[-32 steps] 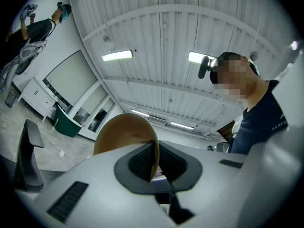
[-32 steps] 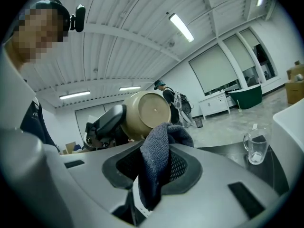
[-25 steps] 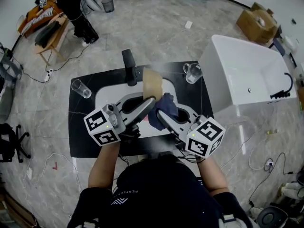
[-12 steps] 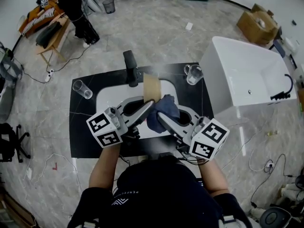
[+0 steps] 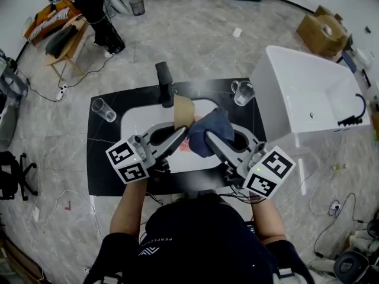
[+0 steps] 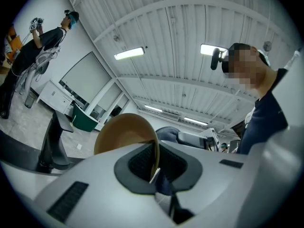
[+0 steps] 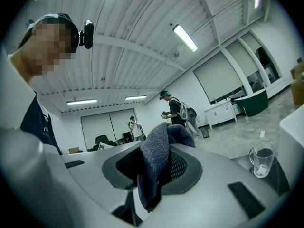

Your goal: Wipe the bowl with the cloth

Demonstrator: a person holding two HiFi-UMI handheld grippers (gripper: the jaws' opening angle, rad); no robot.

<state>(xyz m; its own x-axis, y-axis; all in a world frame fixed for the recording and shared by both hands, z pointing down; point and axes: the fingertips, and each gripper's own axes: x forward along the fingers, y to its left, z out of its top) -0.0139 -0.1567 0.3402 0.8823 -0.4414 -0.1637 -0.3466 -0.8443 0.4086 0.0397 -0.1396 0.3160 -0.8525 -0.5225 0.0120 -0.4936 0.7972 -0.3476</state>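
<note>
Together, we hold a smooth, round tan bowl (image 5: 183, 110) and a fuzzy dark-blue cloth (image 5: 211, 129) over the white sink basin (image 5: 137, 120).
Our left gripper (image 5: 181, 134) is clamped on the bowl's thin rim, with the bowl standing on edge. Our right gripper (image 5: 208, 137) pinches the bunched cloth just beside it, near the black faucet (image 5: 164, 81).

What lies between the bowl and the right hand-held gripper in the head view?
The blue cloth, pinched in the right hand-held gripper and bunched up next to the bowl. The head view shows this.
</note>
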